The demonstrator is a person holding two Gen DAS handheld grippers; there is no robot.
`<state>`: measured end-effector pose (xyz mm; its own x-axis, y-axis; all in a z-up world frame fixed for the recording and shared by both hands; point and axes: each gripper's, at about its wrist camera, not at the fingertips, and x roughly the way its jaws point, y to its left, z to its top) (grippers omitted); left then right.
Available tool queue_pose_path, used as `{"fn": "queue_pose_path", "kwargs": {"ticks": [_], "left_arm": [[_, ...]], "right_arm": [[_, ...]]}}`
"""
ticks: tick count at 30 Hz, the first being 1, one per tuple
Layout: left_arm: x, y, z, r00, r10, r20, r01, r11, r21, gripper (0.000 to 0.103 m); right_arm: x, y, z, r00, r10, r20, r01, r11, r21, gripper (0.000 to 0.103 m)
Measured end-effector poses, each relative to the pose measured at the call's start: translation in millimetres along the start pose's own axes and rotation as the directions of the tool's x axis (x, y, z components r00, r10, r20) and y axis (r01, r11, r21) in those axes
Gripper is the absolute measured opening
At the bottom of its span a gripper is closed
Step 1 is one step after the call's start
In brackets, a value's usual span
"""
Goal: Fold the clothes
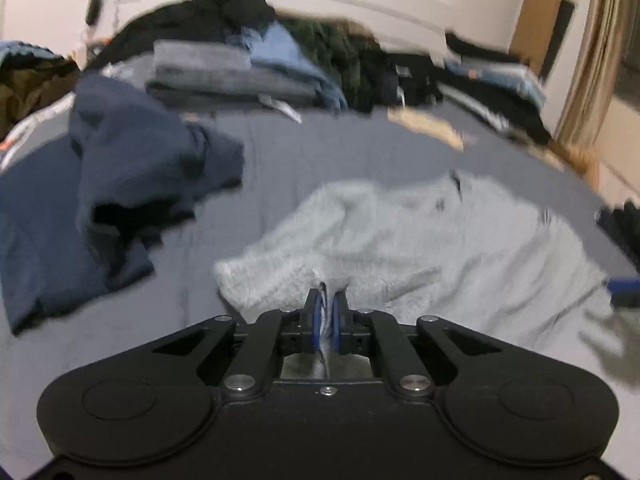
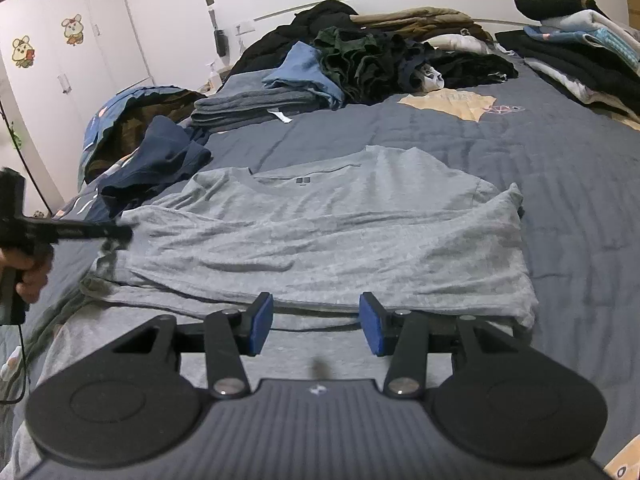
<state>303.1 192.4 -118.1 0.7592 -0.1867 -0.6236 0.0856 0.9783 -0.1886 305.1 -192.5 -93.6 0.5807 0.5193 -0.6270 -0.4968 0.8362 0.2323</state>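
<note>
Lying crosswise, grey T-shirt (image 2: 320,232), collar away

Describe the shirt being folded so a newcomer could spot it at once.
Start at the blue-grey quilt covering the bed. The grey T-shirt lies spread at its near edge, just ahead of the open right tongs. It is light and flat with a small dark neck label; the navy garment beside it is crumpled.

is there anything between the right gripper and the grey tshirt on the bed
Nothing visible does. The right gripper hangs open just over the near edge of the grey t-shirt, with only shirt fabric under its pads. The navy garment lies off to the left, and the left gripper is already shut on the shirt's left side.
</note>
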Motion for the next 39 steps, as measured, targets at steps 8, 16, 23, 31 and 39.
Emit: {"fn": "queue_pose_path", "kwargs": {"ticks": [8,16,23,31,39], "left_arm": [[15,-5,13,0.988,0.146,-0.041,-0.145,0.989,0.031,0.028],[-16,0,-22,0.996,-0.046,-0.080,0.034,0.987,-0.155,0.028],[-9,3,-35,0.994,-0.089,-0.060,0.074,0.972,-0.225,0.005],[-38,3,-30,0.992,-0.114,-0.061,0.099,0.974,-0.203,0.006],[-66,-19,-51,0.986,0.162,0.032,-0.161,0.987,-0.011,0.031]], "right_arm": [[0,2,-1,1.000,0.011,-0.008,-0.011,1.000,-0.007,0.047],[-1,1,0,1.000,0.006,-0.004,-0.006,1.000,0.005,0.047],[-1,7,1,1.000,0.021,-0.007,-0.021,1.000,-0.013,0.047],[1,0,0,1.000,0.007,-0.025,-0.007,1.000,0.003,0.047],[-2,2,2,1.000,0.023,-0.012,-0.023,1.000,0.001,0.047]]}}
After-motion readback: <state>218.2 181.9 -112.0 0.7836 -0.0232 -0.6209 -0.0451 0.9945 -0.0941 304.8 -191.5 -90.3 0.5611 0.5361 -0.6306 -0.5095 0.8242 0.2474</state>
